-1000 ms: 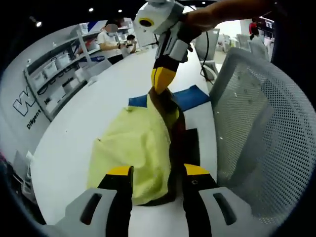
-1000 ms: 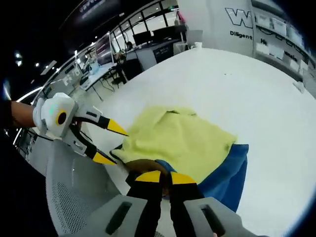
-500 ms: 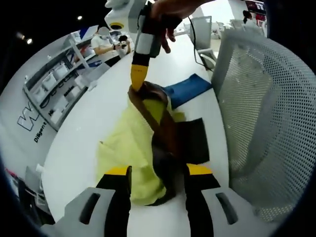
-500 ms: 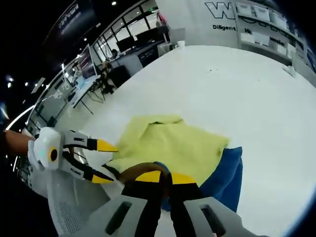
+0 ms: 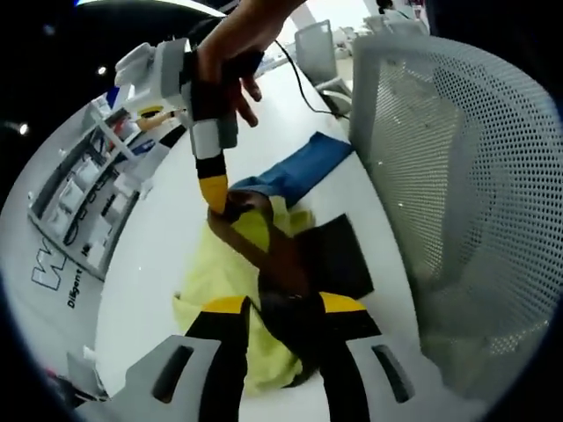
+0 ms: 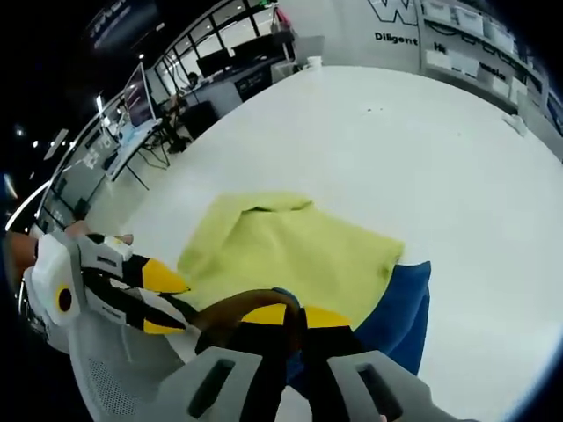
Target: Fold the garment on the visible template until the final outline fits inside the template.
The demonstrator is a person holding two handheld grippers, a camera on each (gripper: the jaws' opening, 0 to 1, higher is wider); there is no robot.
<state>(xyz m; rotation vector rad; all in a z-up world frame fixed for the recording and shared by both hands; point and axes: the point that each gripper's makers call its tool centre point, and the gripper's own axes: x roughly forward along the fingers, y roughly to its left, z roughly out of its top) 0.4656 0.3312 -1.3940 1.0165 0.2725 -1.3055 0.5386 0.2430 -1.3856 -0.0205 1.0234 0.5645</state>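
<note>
A wide white tabletop (image 6: 440, 149) stretches away in the right gripper view, with shelving and desks far behind it. A white mesh office chair (image 5: 457, 176) stands at the tabletop's edge, taking up the right side of the left gripper view.

On the tabletop near that edge lies the garment (image 6: 290, 251), yellow-green with a brown border (the border (image 5: 264, 251) shows as a taut brown band in the left gripper view). The garment rests partly over a blue rectangular template (image 6: 400, 308), which sticks out beyond one side of the cloth. In the left gripper view a dark flat patch (image 5: 339, 255) lies beside the cloth; what it is cannot be told.

The left claw (image 5: 280, 309) has yellow tips and black shanks. Its two jaws stand apart, with a bunched fold of brown and yellow cloth between them; whether they press on it cannot be told.

The right claw (image 6: 283, 315) is pressed together on the brown border at the garment's near edge. Seen from the left gripper view, a person's hand (image 5: 233, 44) holds this claw (image 5: 215, 195), its yellow tip gripping the far end of the brown band, lifted off the tabletop.
</note>
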